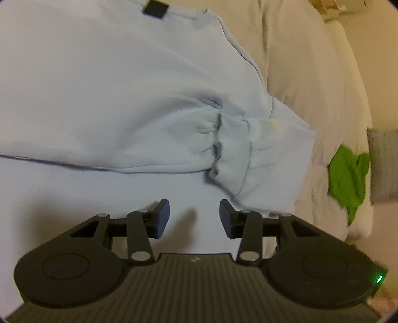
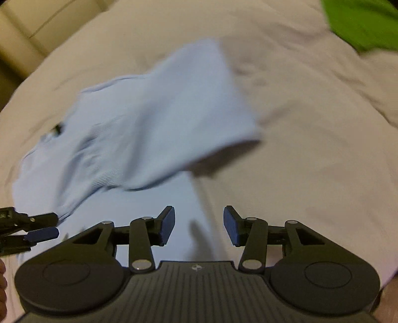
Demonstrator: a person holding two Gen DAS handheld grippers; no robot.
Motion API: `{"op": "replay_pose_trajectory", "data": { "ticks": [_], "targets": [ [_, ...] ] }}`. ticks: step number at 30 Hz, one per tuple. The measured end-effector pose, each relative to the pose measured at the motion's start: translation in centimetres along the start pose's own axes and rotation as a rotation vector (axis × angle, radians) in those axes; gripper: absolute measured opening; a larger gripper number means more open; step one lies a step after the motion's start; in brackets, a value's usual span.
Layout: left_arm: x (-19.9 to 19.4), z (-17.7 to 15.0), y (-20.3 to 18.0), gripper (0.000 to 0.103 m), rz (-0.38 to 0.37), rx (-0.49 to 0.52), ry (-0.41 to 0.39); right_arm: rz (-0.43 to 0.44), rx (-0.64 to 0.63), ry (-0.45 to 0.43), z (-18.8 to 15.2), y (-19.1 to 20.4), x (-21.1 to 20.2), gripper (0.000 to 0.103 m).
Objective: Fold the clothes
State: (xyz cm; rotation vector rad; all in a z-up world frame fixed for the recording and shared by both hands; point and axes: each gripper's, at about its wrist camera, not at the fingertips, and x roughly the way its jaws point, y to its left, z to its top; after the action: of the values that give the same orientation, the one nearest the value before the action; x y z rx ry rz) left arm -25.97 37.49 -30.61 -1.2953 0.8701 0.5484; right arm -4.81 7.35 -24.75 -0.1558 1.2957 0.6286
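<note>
A cream bedsheet (image 1: 311,74) covers the bed, creased in soft folds. A grey block (image 1: 383,164) sits at its far edge, and pale tan panels (image 2: 27,29) show beyond the bed's corner.

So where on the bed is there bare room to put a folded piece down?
Bare cream bedcover lies right of the light blue sweatshirt, below the green garment. Crowded: the sweatshirt's own spread, with the left gripper at its near edge.
</note>
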Motion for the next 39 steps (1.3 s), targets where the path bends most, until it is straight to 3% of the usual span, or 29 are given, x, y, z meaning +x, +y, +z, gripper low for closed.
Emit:
{"op": "replay_pose_trajectory", "data": {
  "ticks": [4, 9, 11, 13, 15, 20, 23, 26, 29, 35, 39],
  "targets": [
    [3.1, 0.6, -0.2, 0.040, -0.069, -0.138, -0.015, -0.035, 0.076, 0.003, 1.9, -3.5, 0.9, 0.047],
    [5.5, 0.7, -0.3, 0.041, -0.111, -0.252, -0.070, -0.026, 0.069, 0.016, 3.9, -5.2, 1.2, 0.050],
    [6.3, 0.7, -1.0, 0.036, -0.095, -0.251, -0.069, -0.016, 0.057, 0.022, 4.8, -5.5, 1.5, 0.050],
    [6.4, 0.8, -2.1, 0.016, -0.087, -0.221, -0.075, -0.011, 0.030, 0.027, 5.5, -5.4, 1.8, 0.050],
    [4.6, 0.8, -3.4, 0.005, -0.101, -0.158, -0.115, -0.015, -0.006, 0.033, 6.0, -5.2, 1.9, 0.050],
    [-4.0, 1.2, -4.9, 0.005, -0.115, 0.005, -0.311, -0.008, -0.085, 0.054, 7.1, -3.9, 1.4, 0.051],
    [-10.1, 1.4, -3.2, 0.005, -0.013, 0.075, -0.433, 0.030, -0.132, 0.068, 7.9, -2.0, 1.5, 0.051],
    [-13.8, 1.2, -0.1, 0.005, 0.113, 0.095, -0.496, 0.065, -0.202, 0.059, 8.1, 0.8, 1.2, 0.052],
    [-13.6, 1.6, 4.5, 0.006, 0.243, 0.028, -0.457, 0.099, -0.266, 0.045, 7.8, 3.4, 1.1, 0.055],
    [-11.1, 1.3, 10.0, 0.008, 0.283, -0.087, -0.380, 0.099, -0.355, 0.054, 6.2, 6.6, 1.8, 0.055],
    [-10.4, 2.1, 10.2, 0.013, 0.264, -0.098, -0.357, 0.092, -0.365, 0.059, 5.3, 7.2, 1.3, 0.057]
  ]
}}
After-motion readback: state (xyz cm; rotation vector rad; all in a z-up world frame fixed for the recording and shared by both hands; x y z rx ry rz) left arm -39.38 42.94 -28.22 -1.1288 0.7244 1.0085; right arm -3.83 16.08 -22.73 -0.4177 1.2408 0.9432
